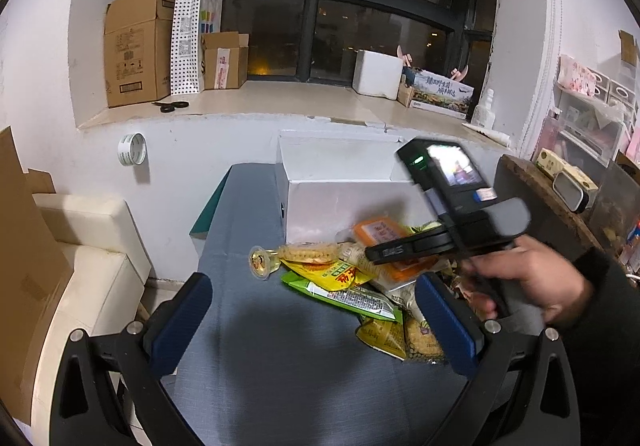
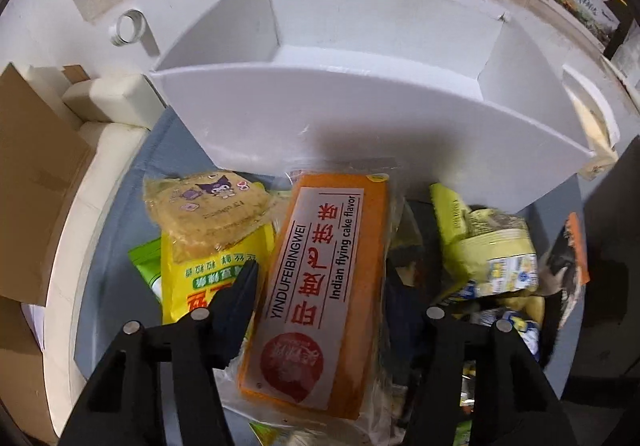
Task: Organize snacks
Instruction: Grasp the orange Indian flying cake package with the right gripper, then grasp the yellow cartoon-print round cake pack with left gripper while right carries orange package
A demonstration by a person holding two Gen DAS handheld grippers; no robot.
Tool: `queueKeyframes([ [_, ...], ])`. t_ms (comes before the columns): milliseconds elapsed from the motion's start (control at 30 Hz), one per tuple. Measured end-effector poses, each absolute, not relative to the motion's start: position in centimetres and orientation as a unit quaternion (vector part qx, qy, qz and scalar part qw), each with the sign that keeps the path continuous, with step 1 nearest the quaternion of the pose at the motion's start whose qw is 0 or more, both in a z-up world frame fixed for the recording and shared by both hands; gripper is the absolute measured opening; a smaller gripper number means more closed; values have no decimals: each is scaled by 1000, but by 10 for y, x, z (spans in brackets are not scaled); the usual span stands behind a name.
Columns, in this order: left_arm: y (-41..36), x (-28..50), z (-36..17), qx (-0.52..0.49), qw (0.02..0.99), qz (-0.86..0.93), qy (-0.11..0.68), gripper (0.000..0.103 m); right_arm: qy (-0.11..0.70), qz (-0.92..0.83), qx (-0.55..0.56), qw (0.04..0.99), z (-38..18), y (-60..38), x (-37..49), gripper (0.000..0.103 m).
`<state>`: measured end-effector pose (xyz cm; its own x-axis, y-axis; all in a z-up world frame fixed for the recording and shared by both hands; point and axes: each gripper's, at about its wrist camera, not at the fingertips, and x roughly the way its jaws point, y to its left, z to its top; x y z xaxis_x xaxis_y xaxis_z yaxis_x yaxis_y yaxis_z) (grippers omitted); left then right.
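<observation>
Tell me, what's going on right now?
Left gripper open, empty. Right gripper astride orange flat cake packet, grip unclear. White divided box behind the snack pile, empty.

A heap of snack packets lies on the grey-blue table (image 1: 256,346), at the 6 o'clock side of an open white box (image 2: 360,117), its inside looking bare. On top lies a long orange cake pack (image 2: 320,286), flat, running from 6 toward 12 o'clock. At its 9 o'clock sit a yellow bag (image 2: 212,270) and a clear wafer pack (image 2: 208,205). At 3 o'clock lie pale green packets (image 2: 480,246). A small jelly cup (image 1: 262,262) lies on its side at the pile's 9 o'clock edge.
</observation>
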<state>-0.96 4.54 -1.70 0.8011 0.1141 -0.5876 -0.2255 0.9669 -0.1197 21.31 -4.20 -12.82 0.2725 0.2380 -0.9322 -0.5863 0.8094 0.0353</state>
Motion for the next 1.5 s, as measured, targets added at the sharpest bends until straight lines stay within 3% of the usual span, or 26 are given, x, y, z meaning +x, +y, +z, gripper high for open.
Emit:
queueKeyframes([
  [467, 35, 39, -38, -71, 937, 55, 337, 103, 430, 311, -6, 848, -33, -193, 170, 61],
  [833, 76, 193, -109, -48, 870, -8, 490, 103, 403, 321, 57, 855, -30, -253, 130, 61],
  [1000, 78, 222, -139, -52, 830, -31, 554, 103, 401, 320, 61, 856, -32, -261, 127, 61],
  [1033, 77, 224, -143, -47, 829, -30, 556, 99, 402, 321, 65, 855, -33, -262, 128, 61],
  [1100, 75, 224, -145, -36, 830, -23, 556, 76, 403, 319, 66, 855, -34, -262, 129, 61],
  [1267, 66, 201, -129, -33, 853, -40, 519, 76, 408, 317, 65, 854, -37, -260, 129, 61],
  [1500, 45, 125, -67, -25, 921, -20, 388, 76, 405, 320, 61, 854, -39, -252, 129, 61],
])
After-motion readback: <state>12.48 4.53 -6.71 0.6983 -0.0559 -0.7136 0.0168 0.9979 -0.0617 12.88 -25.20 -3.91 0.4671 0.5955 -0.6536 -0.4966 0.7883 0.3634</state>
